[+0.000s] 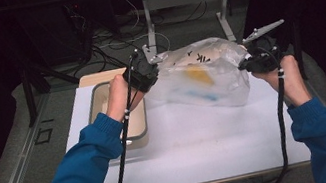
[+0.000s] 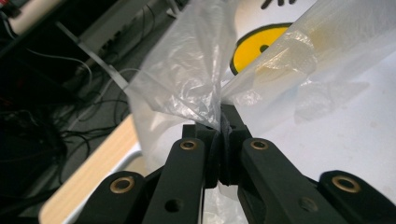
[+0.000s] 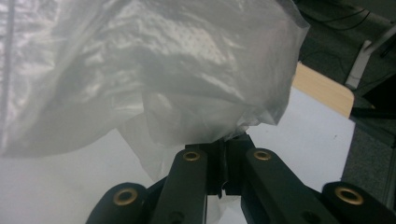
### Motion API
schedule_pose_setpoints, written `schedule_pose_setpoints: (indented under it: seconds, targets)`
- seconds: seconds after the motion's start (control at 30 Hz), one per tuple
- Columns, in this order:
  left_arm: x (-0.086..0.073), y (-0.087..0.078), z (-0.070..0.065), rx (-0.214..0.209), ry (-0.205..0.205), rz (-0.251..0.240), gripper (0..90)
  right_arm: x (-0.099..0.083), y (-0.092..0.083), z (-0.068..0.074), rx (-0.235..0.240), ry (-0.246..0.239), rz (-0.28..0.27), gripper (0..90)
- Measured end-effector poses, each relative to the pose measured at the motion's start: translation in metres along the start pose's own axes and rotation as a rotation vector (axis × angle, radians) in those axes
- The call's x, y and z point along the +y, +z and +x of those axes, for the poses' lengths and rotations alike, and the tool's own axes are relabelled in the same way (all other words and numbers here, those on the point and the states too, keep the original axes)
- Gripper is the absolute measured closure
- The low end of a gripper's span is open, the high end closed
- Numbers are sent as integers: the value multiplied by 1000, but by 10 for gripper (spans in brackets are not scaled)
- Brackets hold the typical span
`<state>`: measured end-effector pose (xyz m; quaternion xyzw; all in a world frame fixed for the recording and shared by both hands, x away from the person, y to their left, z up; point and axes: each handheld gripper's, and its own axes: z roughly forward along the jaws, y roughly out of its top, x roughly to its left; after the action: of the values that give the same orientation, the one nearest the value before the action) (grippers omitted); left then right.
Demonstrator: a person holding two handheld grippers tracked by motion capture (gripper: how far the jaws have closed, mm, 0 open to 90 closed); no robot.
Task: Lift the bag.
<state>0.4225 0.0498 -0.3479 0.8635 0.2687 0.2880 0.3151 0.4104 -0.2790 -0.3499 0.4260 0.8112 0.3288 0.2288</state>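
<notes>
While both jaws pinch plastic:
Left hand-held gripper: clamped on bag's edge.
Right hand-held gripper: clamped on opposite edge.
Bag: stretched between them, above the worktop.

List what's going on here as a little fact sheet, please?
Held thing: clear plastic bag, stretched between two handheld grippers
Left gripper: shut on the bag's edge
Right gripper: shut on the opposite edge
Bag contents: something yellow and blue, blurred
Beside left hand: shallow tray on the white table
</notes>
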Motion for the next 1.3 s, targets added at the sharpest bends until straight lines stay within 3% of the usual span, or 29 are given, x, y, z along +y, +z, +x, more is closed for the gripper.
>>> schedule_pose_setpoints:
  seconds: [0.33,0.6,0.67,0.87,1.0,1.1,1.3]
  targets:
    - [-24,44,-13,-26,-28,45,892,-31,39,-6,17,36,62,900]
    - [-48,79,-24,-55,-81,91,889,-52,69,-3,31,80,121,899]
    - [-53,84,-24,-69,-66,123,889,-56,75,-2,39,84,127,898]
    - [-63,95,-28,-78,-74,155,886,-65,87,0,58,95,141,892]
    - [-65,97,-28,-77,-76,146,866,-67,92,1,65,105,148,875]
    - [-64,93,-28,-78,-78,133,802,-66,88,2,61,100,135,833]
    - [-61,75,-28,-93,-60,88,499,-64,75,1,70,102,103,644]
